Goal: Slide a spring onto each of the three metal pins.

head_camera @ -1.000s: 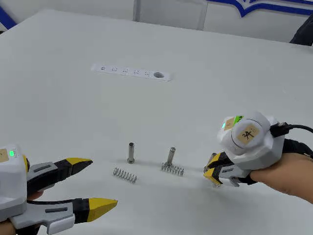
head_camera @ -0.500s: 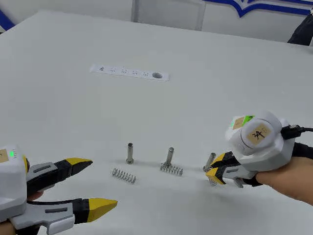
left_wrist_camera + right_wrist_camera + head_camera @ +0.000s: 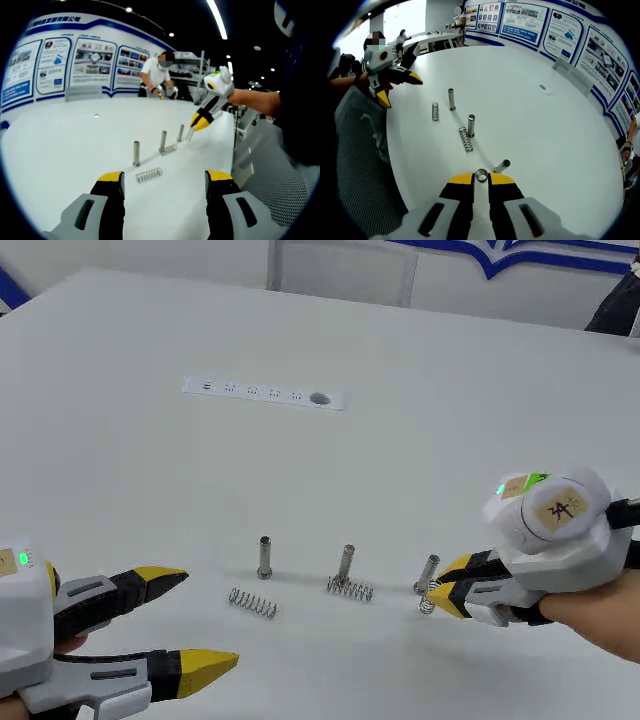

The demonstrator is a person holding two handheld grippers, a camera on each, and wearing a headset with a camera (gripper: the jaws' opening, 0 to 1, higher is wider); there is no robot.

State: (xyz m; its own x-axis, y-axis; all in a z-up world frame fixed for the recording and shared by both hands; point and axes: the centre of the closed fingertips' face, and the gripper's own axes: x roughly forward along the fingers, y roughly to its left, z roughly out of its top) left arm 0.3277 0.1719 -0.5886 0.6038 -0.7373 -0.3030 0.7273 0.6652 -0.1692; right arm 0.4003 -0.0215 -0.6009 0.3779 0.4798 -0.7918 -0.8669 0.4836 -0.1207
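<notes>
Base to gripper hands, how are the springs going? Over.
Right gripper shut on a spring by the right pin. Left gripper open. Two springs loose on table. Nothing blocking.

The white table (image 3: pixel 450 440) is broad and mostly bare. A white power strip (image 3: pixel 264 393) lies flat on it toward the far left, well apart from everything else. Nearer, 3 metal pins stand in a row from left to right: the left pin (image 3: pixel 265 556), the middle pin (image 3: pixel 346 563) and the right pin (image 3: pixel 428 573). The left spring (image 3: pixel 252 602) lies on its side just near of the left pin, apart from it. The middle spring (image 3: pixel 350 588) lies on its side at the middle pin's base, seemingly touching it. A 3rd spring (image 3: pixel 427 602) is at the right pin's base; whether it rests on the table cannot be told.
</notes>
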